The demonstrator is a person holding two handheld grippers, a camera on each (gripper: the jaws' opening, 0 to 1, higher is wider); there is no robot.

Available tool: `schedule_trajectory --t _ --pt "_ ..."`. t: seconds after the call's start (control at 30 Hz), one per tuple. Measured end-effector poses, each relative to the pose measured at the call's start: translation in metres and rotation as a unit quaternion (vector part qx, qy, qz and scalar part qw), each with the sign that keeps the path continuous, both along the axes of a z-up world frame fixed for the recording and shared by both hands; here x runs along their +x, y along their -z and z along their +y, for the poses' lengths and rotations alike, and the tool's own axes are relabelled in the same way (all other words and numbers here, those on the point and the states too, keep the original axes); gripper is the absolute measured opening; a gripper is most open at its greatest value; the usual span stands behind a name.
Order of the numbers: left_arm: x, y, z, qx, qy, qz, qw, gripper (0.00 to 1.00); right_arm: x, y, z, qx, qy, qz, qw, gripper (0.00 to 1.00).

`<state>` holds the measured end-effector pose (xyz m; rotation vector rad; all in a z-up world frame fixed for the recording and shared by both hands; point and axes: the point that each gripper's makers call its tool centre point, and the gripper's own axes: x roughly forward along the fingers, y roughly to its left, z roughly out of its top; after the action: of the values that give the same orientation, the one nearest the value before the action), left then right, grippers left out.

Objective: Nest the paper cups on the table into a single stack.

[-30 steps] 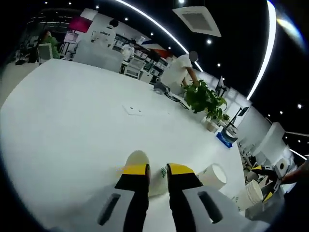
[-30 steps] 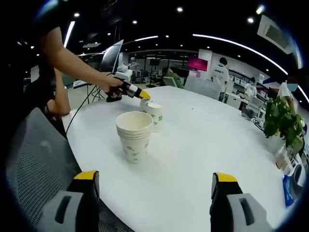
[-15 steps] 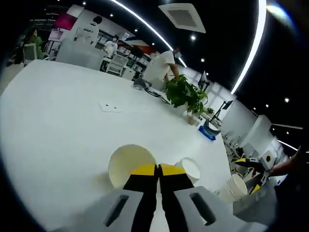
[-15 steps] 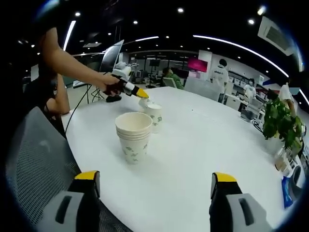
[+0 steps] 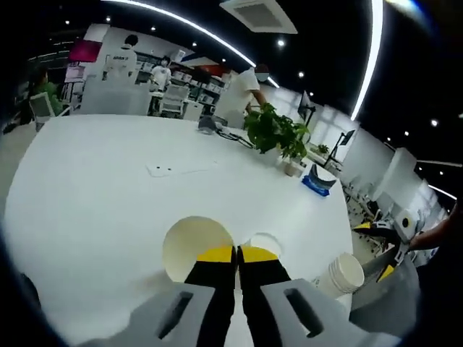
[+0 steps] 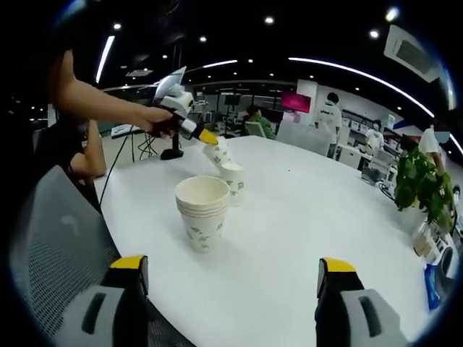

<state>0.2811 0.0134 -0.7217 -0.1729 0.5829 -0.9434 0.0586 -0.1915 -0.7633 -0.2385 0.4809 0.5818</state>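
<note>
One paper cup [image 5: 189, 247] is pinched by its rim in your left gripper [image 5: 236, 254], lifted above another cup [image 6: 233, 178]; the stack [image 6: 202, 212] stands near the worktop [image 6: 304, 238] edge. Your right gripper [image 6: 233, 273] fingers stand wide apart.

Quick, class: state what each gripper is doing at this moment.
Left gripper: shut on the rim of a white paper cup.
Right gripper: open, holding nothing.
</note>
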Motion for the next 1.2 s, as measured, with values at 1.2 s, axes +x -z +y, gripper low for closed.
schedule_trajectory --t 1.2 --pt "-0.124 -0.078 -0.053 0.064 0.101 -0.051 0.9915 0.0 -0.001 -0.002 0.003 0.009 -0.004 -0.01 0.9999 1.0"
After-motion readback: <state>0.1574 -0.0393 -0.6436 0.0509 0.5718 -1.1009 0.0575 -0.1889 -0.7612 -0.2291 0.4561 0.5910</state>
